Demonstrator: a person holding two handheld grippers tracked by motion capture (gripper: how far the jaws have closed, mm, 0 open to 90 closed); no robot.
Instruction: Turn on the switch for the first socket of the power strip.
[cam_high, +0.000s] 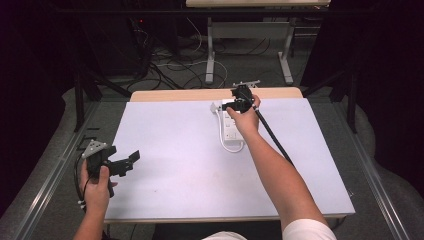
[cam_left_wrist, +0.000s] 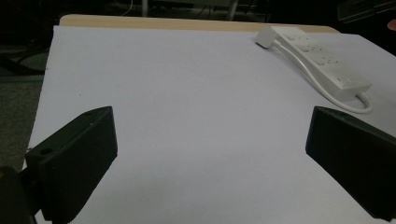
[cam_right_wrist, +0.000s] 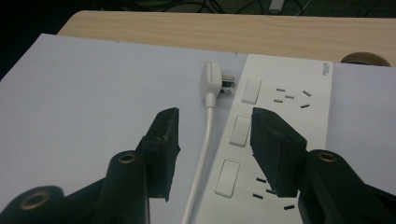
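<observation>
Jaws of the right gripper (cam_right_wrist: 212, 149) stand apart, holding nothing, straddling the white cord (cam_right_wrist: 205, 140) beside the power strip (cam_right_wrist: 285, 116), whose plug (cam_right_wrist: 211, 77) lies at the far end of the white table (cam_high: 170, 150). Left gripper (cam_high: 125, 164) hovers wide open and empty near the table's left edge. Closing now might pinch cord against the strip's edge, dragging both instead of lifting the plug.

The white power strip (cam_right_wrist: 285, 135) carries a small dark printed mark at its far corner, too small to read.

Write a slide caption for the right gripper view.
Open right gripper poised over a white power strip, straddling its cable.
</observation>
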